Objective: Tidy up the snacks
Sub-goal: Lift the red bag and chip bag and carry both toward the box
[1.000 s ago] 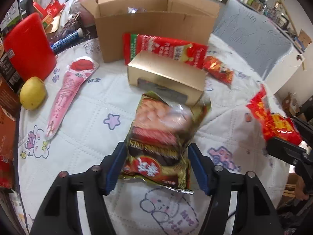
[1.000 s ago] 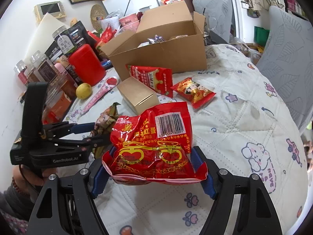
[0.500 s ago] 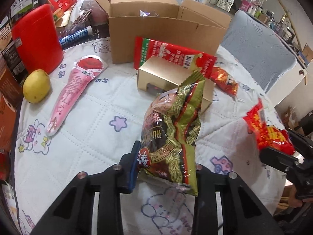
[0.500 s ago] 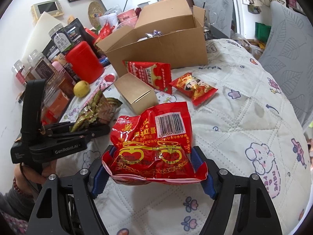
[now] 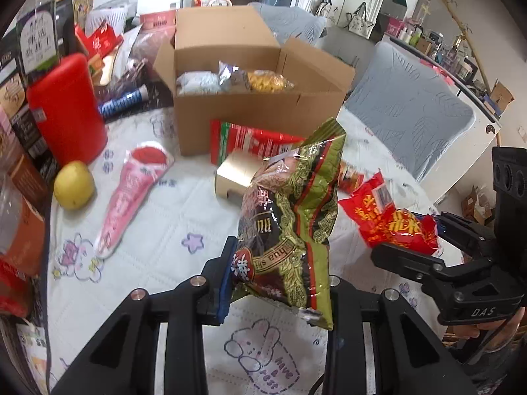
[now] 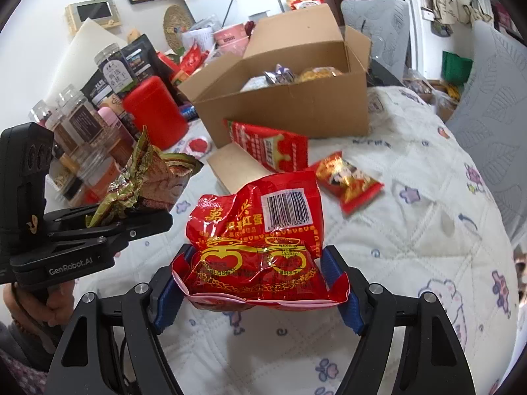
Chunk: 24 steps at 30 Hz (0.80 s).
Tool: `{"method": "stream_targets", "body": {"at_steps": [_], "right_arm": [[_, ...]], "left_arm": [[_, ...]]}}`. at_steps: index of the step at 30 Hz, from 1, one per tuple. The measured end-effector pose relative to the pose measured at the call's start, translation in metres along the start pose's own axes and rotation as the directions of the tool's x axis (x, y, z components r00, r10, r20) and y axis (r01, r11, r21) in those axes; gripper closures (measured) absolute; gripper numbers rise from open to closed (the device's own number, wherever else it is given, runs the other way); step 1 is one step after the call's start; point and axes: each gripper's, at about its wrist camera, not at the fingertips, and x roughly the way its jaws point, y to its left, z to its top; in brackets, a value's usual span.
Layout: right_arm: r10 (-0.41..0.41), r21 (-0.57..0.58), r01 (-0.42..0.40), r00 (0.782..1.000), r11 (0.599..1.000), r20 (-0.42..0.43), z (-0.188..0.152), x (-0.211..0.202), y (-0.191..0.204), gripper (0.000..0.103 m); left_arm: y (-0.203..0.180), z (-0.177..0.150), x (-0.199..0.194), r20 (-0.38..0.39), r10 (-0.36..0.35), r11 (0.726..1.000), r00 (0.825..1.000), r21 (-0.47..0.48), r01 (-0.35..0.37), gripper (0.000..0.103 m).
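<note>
Left wrist view: our left gripper [image 5: 280,283] pinches the green-gold snack bag [image 5: 293,217] clear above the quilted table [image 5: 158,230] | right gripper [image 6: 257,283] clamps the red snack bag [image 6: 257,247] between wide-set fingers | cardboard box [image 5: 257,112] stands open beyond, snacks inside.

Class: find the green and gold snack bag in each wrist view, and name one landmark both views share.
Left wrist: green and gold snack bag centre, standing up from the near fingers.
Right wrist: left of centre, crumpled.
Shared landmark: open cardboard box behind.
</note>
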Motion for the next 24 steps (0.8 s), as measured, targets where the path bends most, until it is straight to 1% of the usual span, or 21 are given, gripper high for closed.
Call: {"method": "stream_targets", "body": {"at_steps": [9, 12, 24], "right_arm": [[0.017, -0.065, -0.013, 0.998, 0.998, 0.054, 0.039, -0.004, 0.01, 0.025], [0.018, -0.082, -0.012, 0.997, 0.997, 0.069, 0.055, -0.005, 0.011, 0.025], [0.02, -0.144, 0.0, 0.989, 0.99, 0.143, 0.117, -0.006, 0.008, 0.025]], "left_arm": [[0.001, 0.036, -0.009, 0.067, -0.001, 1.0, 0.998, 0.013, 0.0, 0.071], [0.003, 0.051, -0.01, 0.086, -0.014, 1.0, 0.996, 0.012, 0.013, 0.071], [-0.001, 0.114, -0.011, 0.177, -0.015, 0.998, 0.984, 0.06, 0.004, 0.071]]}}
